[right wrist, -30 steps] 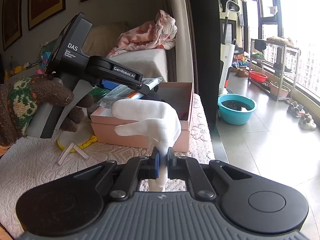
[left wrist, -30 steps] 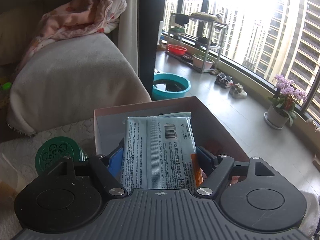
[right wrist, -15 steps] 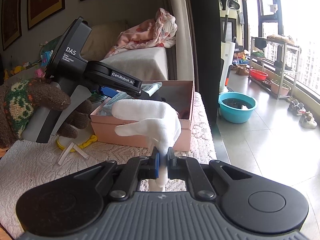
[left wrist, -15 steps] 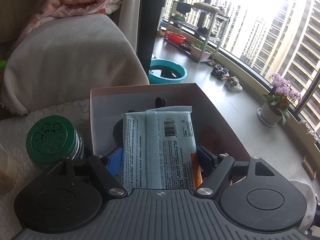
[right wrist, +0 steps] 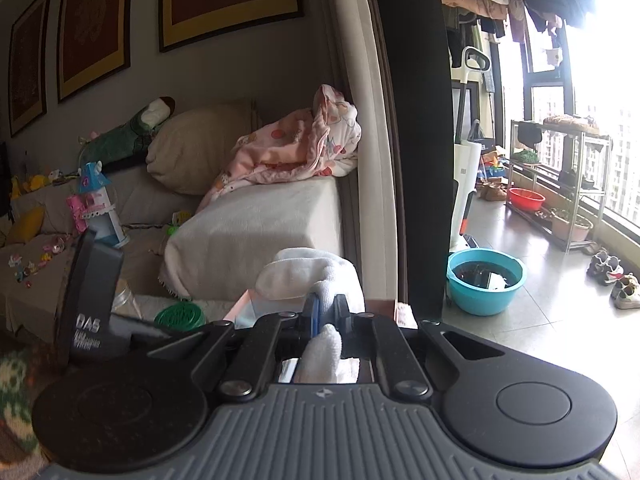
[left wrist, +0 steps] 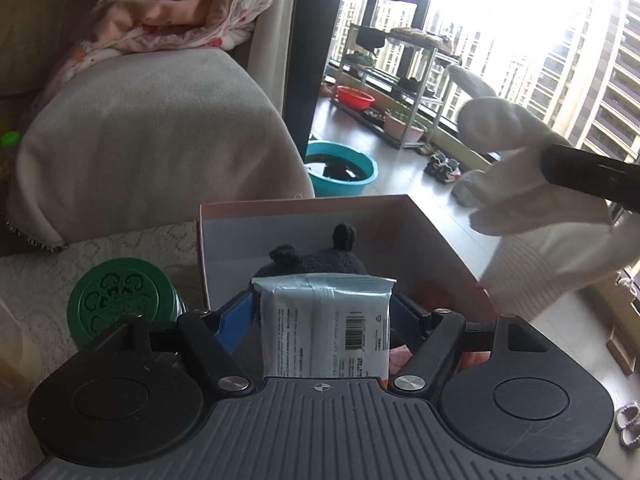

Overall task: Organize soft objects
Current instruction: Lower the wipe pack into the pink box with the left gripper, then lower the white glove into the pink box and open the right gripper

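While the left gripper clamps the pack over the box, lower it flat beside the dark toy at 12 o'clock. Right gripper, shut on the glove, should wait at 2 o'clock.

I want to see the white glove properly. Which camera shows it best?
The left wrist view: the white glove hangs in the air beside the pink box, its fingers spread. In the right wrist view it is bunched and partly hidden by the right hand-held gripper pinching it.
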The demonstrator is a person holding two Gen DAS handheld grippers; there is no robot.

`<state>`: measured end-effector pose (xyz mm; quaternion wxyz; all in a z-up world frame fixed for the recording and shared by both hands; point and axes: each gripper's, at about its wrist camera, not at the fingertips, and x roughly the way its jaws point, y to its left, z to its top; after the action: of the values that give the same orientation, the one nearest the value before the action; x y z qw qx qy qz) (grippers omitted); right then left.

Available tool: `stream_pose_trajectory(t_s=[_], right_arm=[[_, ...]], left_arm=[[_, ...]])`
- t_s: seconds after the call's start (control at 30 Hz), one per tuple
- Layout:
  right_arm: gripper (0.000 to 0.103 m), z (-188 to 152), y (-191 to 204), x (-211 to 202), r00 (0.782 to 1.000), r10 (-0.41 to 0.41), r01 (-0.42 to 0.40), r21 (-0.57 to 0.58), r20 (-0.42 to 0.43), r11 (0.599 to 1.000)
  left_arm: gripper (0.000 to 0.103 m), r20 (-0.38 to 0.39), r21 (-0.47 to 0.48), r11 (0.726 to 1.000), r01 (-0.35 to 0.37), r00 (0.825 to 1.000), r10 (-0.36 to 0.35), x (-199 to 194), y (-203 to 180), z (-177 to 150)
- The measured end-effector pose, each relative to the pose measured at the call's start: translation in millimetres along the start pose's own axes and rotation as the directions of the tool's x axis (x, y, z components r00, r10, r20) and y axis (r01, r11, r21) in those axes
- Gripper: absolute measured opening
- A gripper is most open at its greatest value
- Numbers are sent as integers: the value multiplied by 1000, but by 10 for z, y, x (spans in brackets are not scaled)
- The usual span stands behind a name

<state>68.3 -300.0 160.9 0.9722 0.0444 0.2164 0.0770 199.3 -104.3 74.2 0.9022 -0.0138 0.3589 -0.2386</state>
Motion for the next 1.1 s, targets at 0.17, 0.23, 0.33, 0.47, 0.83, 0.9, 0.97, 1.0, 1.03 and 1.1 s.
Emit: stream_pose_trajectory(t_s=[0.17,0.23,0.33,0.47,0.83,0.9,0.97,1.0,1.03,1.1], right_arm=[[7,153,-19,659,995,-8,11,30,-102,999],[7,58,-35,942,982,-12,21,50,-190,999],[7,-151,11,1286,954,-16,24,23,-299,999],[7,-346,122,1571,926,-31,23,-25,-377,999],[8,-377,28,1812,882,-32,53,32,-471,998],[9,-354,11,1735,889,-31,54,38,-457,998],[16,-308,-13,1632,904,-20,50,59,-427,997],[26,-279,-28,1563,915,-16,45,64,-402,997],[39,-254,-29,1499,926,-14,41,65,-376,997],[44,-191,-22,1342,951,-15,35,57,-310,998]], left_arm=[[79,2,3,1000,20,1000,-20,-103,42,-34],[78,-16,27,999,19,1000,-19,-102,30,-79],[74,-65,60,997,45,997,-41,-40,11,-166],[71,-65,89,995,50,997,-44,-17,-6,-204],[74,-81,126,991,49,996,-38,33,-56,-201],[74,-86,124,991,47,996,-36,49,-52,-182],[74,-87,136,990,36,996,-24,57,-74,-185],[74,-86,145,989,26,996,-14,65,-91,-189],[74,-83,146,989,21,996,-9,66,-98,-193],[71,-74,104,994,19,997,-11,36,-65,-192]])
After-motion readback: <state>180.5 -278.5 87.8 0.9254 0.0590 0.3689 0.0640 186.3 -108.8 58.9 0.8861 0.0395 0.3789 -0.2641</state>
